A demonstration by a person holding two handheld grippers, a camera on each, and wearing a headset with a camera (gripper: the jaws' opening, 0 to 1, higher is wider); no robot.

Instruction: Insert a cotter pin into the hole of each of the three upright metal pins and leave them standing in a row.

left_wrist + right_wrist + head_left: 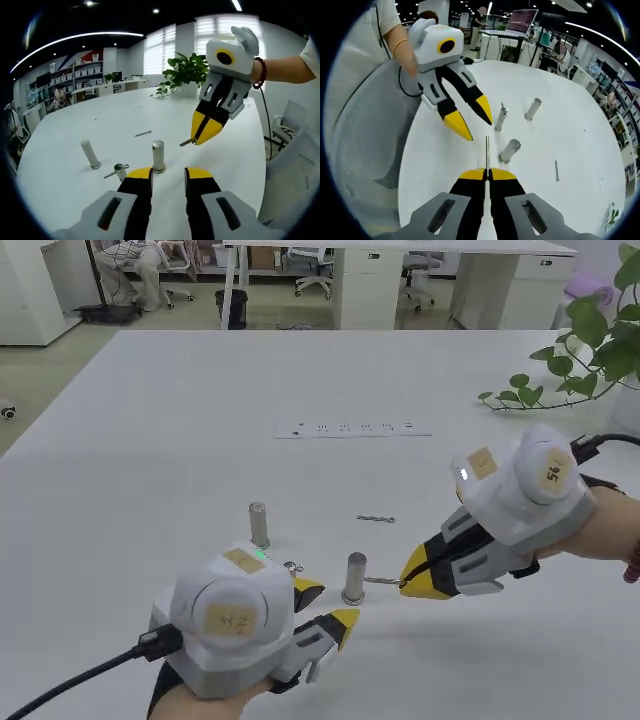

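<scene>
Cotter pin [487,151] half inside right gripper [487,173]

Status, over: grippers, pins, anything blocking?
Right gripper shut on cotter pin, tip beside near metal pin. Left gripper open, close by. Spare cotter pin lies apart on table; nothing blocking.

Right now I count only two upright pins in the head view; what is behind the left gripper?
The third pin stands upright behind the left gripper, a cotter pin apparently through its head. The gripper covers its lower part in the head view.
</scene>
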